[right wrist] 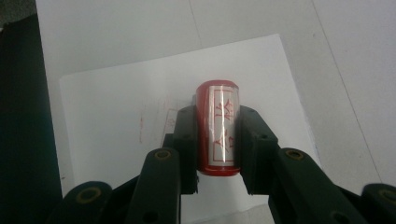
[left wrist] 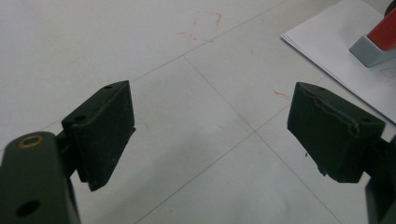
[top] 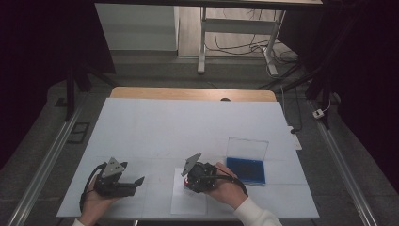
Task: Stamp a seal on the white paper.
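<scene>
While clamped in right tongs [right wrist: 218, 140], red stamp [right wrist: 218, 128] upright on paper [right wrist: 116, 116].

Two hand-held grippers are over the surface [top: 141, 122]: the left hand-held gripper [top: 134, 182] and the right hand-held gripper [top: 189, 181]. One red stamp [right wrist: 218, 128] stands on one sheet of paper [top: 181, 202]. One blue ink pad [top: 245, 170] lies just right of that paper, with one clear lid [top: 247, 149] raised behind it.

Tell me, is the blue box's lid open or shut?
Open. The blue box's clear lid stands up behind its blue inside.
</scene>
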A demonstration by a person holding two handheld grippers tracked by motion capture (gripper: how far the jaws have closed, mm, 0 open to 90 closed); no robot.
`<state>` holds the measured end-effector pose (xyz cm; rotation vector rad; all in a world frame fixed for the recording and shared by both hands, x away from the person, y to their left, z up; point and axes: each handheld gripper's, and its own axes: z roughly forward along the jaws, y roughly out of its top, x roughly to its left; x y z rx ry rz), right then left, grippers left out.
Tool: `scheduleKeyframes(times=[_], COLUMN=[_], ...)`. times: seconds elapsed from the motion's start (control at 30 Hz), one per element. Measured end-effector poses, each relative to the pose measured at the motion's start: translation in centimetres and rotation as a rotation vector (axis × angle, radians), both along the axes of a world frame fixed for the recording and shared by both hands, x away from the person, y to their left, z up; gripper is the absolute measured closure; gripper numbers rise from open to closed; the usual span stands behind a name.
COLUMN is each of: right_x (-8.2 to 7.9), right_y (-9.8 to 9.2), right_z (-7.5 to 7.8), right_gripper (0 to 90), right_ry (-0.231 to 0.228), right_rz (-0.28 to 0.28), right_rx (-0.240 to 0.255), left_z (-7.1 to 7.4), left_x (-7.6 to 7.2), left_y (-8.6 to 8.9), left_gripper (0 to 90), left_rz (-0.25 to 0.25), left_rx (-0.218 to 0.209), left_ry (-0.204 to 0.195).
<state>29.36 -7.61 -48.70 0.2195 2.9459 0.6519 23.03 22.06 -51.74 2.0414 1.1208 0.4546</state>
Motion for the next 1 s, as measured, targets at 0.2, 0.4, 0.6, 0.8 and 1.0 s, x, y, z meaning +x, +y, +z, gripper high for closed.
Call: scheduleKeyframes(times=[0.2,0.4,0.6,0.8,1.0], right_x=[0.09,0.08,-0.07,-0.03,-0.24], right_y=[0.08,0.06,0.01,-0.2,-0.31], right_z=[-0.04,-0.06,-0.03,0.01,0.28], right_gripper=[70.6,70.6,70.3,70.0,69.7], right_ry=[0.009,0.008,-0.003,-0.018,-0.014], right_rz=[-0.008,-0.008,-0.005,0.006,-0.005], right_rx=[0.007,0.009,0.003,0.022,0.041], left_z=[0.0,-0.05,0.04,0.04,0.01], left_x=[-0.02,0.01,-0.03,-0.04,-0.02], left_y=[0.05,0.06,0.15,0.18,0.22], left_gripper=[15.2,15.2,15.2,15.2,15.2], left_rz=[0.003,0.002,0.007,0.005,0.005], left_rx=[-0.001,0.0,-0.006,-0.004,-0.004], left_ry=[0.0,0.001,-0.003,-0.003,-0.004])
